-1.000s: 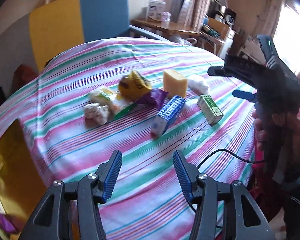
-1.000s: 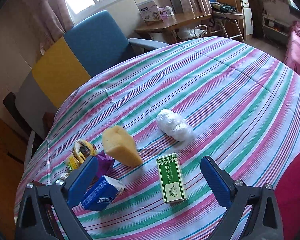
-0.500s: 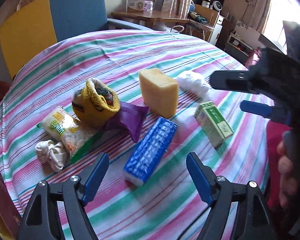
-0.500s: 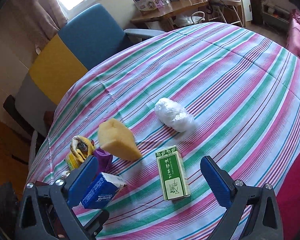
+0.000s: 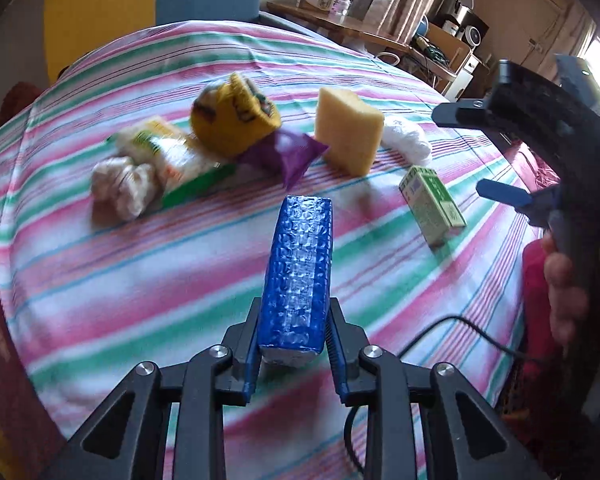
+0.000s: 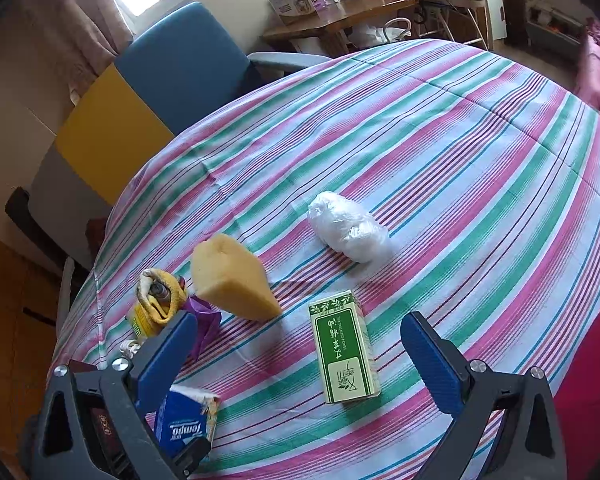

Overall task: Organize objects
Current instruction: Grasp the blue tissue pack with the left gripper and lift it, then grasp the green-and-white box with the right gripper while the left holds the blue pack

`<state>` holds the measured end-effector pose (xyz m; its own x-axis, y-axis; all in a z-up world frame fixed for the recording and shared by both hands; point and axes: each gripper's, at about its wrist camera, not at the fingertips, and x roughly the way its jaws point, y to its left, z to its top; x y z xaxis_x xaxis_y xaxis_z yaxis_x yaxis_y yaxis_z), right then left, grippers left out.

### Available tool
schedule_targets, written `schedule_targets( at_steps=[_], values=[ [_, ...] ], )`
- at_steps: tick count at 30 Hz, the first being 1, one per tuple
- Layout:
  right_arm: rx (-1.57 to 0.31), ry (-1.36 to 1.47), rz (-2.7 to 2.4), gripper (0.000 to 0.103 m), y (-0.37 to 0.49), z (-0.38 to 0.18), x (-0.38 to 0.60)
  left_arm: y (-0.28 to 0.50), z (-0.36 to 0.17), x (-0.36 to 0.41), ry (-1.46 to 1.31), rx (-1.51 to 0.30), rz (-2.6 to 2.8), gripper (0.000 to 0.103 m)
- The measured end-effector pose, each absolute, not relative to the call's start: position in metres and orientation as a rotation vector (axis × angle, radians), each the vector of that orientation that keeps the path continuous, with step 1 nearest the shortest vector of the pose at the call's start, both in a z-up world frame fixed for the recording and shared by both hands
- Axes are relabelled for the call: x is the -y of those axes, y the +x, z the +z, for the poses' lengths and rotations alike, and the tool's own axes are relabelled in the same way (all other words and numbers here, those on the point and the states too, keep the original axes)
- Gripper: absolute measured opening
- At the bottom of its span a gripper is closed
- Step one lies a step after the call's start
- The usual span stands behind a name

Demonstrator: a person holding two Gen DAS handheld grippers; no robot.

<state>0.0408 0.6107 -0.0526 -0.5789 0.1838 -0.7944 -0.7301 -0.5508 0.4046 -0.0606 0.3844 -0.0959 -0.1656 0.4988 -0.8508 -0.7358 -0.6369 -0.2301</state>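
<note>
1. The left gripper (image 5: 293,350) points steeply down at the striped tablecloth (image 5: 140,280). Its jaws have just been closing, and they're now clamped on the near end of the blue tissue pack (image 5: 298,276), blue pads pressed on both long sides.
2. The tissue pack runs straight out from the jaws toward the yellow sponge (image 5: 348,128), which sits past its far end.
3. The right gripper (image 6: 300,354) hangs wide open with nothing in it, angled down over the green box (image 6: 344,350). The box lies flat between its two pads, touching neither.
4. A hand (image 5: 564,280) is wrapped round the right gripper's handle, off to the sponge's right.
5. The white plastic bundle (image 6: 348,232) lies just right of the sponge; the purple wrapper (image 5: 288,152) and yellow cloth roll (image 5: 236,116) sit to its left.
</note>
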Motion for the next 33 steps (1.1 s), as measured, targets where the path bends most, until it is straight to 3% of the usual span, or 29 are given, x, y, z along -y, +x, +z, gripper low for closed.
schedule_targets(
  at_steps=[12, 18, 20, 21, 24, 25, 33],
  values=[
    [-0.903, -1.163, 2.074, 0.083, 0.023, -0.07, -0.612, -0.03, -0.103, -0.334, -1.259, -0.269, 1.931, 0.027],
    [-0.839, -1.223, 2.039, 0.082, 0.015, -0.078, -0.613, -0.027, -0.096, -0.332, -1.227, -0.282, 1.946, 0.028],
    [-0.82, -1.25, 2.025, 0.082, 0.012, -0.082, -0.614, -0.024, -0.088, -0.338, -1.195, -0.295, 1.929, 0.035],
    [-0.809, -1.261, 2.023, 0.075, 0.01, -0.084, -0.613, -0.026, -0.085, -0.343, -1.188, -0.308, 1.926, 0.036],
    [-0.77, -1.335, 2.002, 0.038, 0.005, -0.093, -0.61, -0.026, -0.082, -0.347, -1.171, -0.328, 1.922, 0.04],
    [-0.76, -1.357, 1.994, 0.032, 0.003, -0.096, -0.61, -0.028, -0.08, -0.347, -1.17, -0.33, 1.923, 0.04],
    [-0.755, -1.378, 2.004, 0.033, 0.001, -0.1, -0.612, -0.037, -0.083, -0.36, -1.195, -0.301, 1.913, 0.039]
  ],
)
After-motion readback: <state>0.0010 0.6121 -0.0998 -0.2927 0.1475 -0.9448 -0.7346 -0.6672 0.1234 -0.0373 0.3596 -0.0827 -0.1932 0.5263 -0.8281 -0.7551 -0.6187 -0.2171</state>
